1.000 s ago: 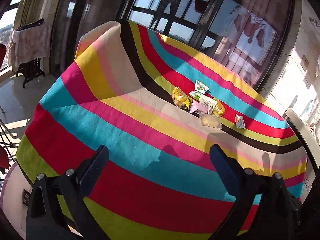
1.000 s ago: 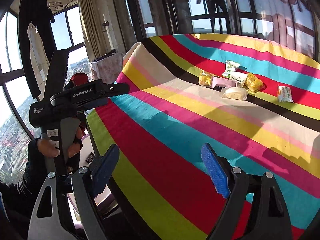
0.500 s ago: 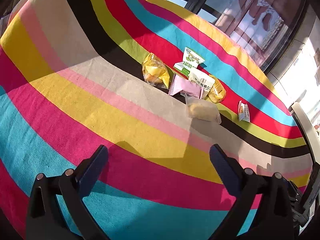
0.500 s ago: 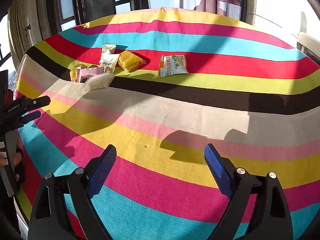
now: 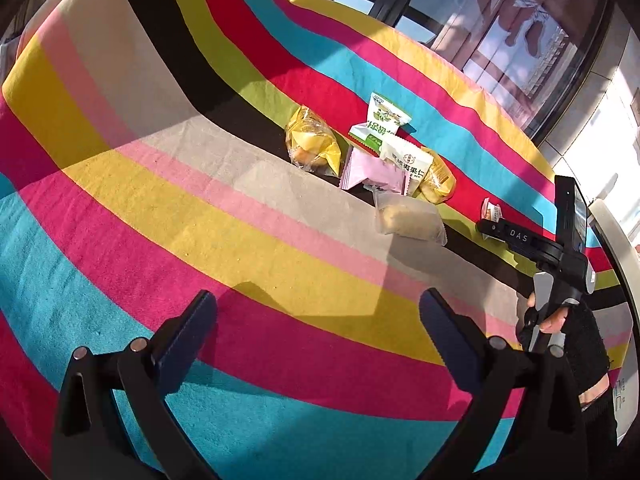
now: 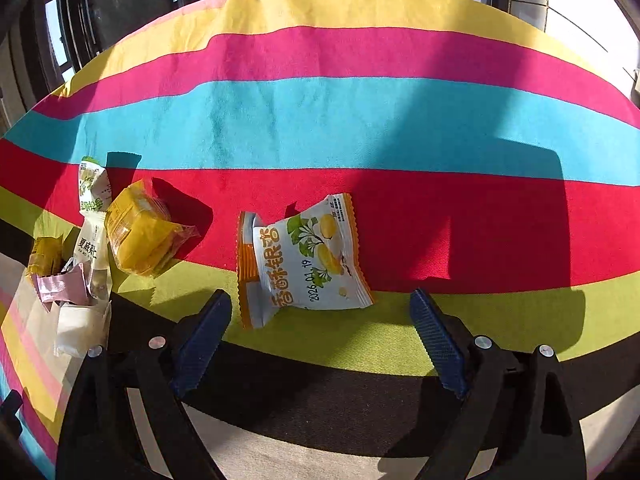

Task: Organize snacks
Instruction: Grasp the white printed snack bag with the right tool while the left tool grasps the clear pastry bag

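The right gripper (image 6: 320, 336), fingers spread wide and holding nothing, sits just below a white and orange snack packet (image 6: 302, 258) at the centre of the frame. The packet is crinkled, printed with yellow fruit, green leaves and a date, and lies across the red and lime stripes of the tablecloth (image 6: 360, 120). A cluster of snacks (image 6: 100, 248) lies at left. The left gripper (image 5: 316, 320) is likewise wide apart, empty.

hard sunlight pours in from the far windows (image 5: 532, 52) onto the striped cloth (image 5: 240, 240), colours vivid, almost glaring; crisp dark shadows cross it, a big blocky one at the right in the right wrist view; both views sharp at centre, stripes bowing and darkening toward the fisheye edges
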### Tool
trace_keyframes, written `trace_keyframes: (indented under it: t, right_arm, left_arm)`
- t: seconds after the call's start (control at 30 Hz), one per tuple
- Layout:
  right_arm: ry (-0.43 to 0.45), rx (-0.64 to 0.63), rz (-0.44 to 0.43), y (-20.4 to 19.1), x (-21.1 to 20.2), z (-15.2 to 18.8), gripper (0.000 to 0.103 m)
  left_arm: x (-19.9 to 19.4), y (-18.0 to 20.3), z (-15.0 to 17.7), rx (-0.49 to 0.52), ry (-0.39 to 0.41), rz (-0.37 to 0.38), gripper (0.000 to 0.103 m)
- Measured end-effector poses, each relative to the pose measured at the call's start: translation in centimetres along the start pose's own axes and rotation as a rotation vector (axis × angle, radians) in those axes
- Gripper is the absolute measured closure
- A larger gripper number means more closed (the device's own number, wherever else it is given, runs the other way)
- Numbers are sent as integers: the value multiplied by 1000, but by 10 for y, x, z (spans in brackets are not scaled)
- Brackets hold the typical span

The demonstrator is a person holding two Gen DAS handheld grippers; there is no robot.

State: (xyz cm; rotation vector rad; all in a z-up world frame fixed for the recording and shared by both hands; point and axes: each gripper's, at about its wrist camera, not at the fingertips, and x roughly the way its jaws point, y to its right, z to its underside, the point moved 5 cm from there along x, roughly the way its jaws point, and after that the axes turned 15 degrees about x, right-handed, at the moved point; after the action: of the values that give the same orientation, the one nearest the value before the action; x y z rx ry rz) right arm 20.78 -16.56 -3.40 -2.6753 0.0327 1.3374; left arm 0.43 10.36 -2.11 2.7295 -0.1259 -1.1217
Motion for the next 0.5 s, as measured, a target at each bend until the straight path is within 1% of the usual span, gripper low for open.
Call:
trace_keyframes:
  t: [0.07,0.1,0.13,0.17,0.2,0.23,0.27,0.37,0.5]
  right_arm:
    - [-3,-24,10,-3,3,-2,15]
    - [0,-29,-4,-3,2,-1,20]
    - [6,-29,-34,-3,-3,1,46]
    - [16,-26,-45,0,-9,5,58]
    - [-5,-22,-82,2,-15,13,59]
    - [-24,-20,-123,4,-23,22,62]
    - [-29,-27,-152,5,-33,34,63]
    - [-15,-91,-198,10,-72,75,63]
    - [-27,-136,-265,23,-117,135,63]
  left_arm:
    - [0,0,0,0,0,0,2]
    - [0,0,0,-1,1,1,2]
    - [0,0,0,0,0,1,2]
    - [0,0,0,-1,1,2,2]
    - [0,0,0,-2,2,3,2]
    - [0,0,0,-3,3,4,2]
    - [0,0,0,-3,3,4,2]
    - [-1,1,0,-2,2,2,2]
    - [0,0,0,-2,2,2,2]
